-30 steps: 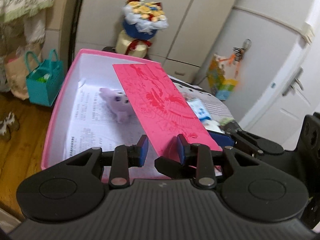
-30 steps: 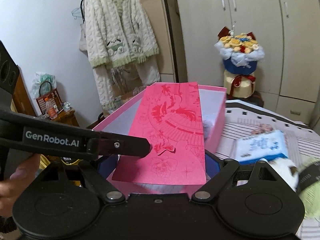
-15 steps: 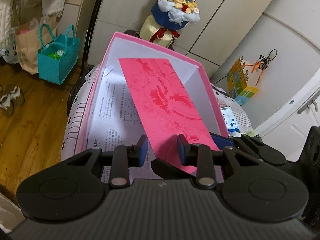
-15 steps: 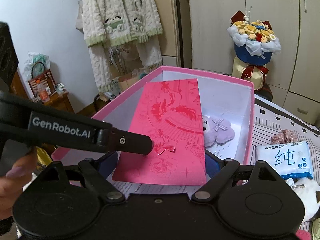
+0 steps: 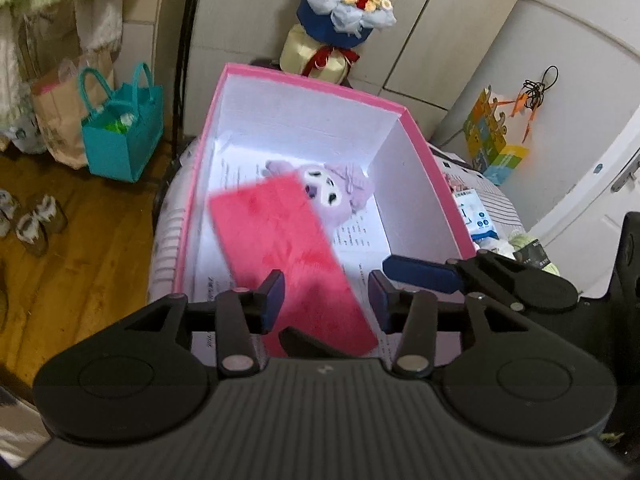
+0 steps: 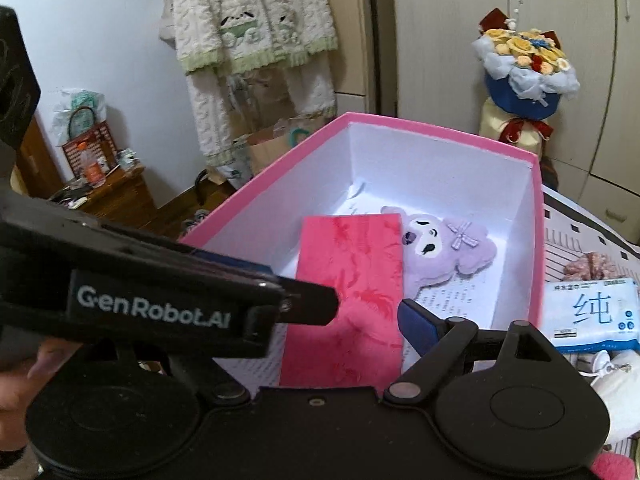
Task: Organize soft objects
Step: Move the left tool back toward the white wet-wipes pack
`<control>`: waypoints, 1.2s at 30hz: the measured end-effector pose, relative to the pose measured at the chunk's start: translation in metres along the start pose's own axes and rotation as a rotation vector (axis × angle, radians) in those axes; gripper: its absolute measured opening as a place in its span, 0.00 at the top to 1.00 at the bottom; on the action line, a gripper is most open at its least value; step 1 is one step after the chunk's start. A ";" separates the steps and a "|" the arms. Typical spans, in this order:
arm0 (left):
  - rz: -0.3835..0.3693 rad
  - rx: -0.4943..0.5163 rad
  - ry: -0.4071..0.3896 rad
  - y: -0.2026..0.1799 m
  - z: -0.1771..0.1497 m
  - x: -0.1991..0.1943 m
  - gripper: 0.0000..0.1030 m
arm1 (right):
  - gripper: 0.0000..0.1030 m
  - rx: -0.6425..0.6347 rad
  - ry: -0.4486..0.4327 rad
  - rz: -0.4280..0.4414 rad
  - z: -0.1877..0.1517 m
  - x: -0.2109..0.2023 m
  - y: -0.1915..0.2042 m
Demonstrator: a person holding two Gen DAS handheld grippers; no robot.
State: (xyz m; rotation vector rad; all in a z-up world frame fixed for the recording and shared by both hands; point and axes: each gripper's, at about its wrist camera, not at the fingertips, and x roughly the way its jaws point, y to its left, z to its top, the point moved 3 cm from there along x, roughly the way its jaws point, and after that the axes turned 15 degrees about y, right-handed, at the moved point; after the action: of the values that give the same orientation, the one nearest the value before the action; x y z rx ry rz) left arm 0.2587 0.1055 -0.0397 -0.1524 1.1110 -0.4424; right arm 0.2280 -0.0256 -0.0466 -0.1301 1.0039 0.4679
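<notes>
Left gripper (image 5: pixel 326 294) fingers spread wide, nothing between the pads. Right gripper (image 6: pixel 344 320) also open, its finger (image 5: pixel 420 275) just right of left's fingertips.

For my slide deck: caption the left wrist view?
Open left gripper above a blurred red envelope inside the pink box, beside a purple plush.

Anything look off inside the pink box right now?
Yes: the red envelope lies askew in the pink box, its far corner overlapping the purple plush. It is motion-blurred, so it may not have settled. Both grippers' jaws are open.
</notes>
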 end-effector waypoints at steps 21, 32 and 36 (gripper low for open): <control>0.045 0.197 -0.114 -0.065 -0.048 -0.083 0.41 | 0.12 -0.073 -0.104 -0.084 -0.057 -0.106 -0.007; -0.032 0.339 -0.059 -0.129 -0.074 -0.081 0.41 | 0.11 -0.009 -0.124 -0.075 -0.113 -0.171 -0.060; -0.034 0.399 -0.041 -0.151 -0.082 -0.069 0.41 | 0.11 0.026 -0.146 -0.106 -0.136 -0.184 -0.087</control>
State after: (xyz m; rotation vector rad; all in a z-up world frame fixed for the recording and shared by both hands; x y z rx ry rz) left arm 0.1200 0.0065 0.0322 0.1695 0.9608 -0.6789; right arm 0.0770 -0.2052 0.0246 -0.1234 0.8549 0.3615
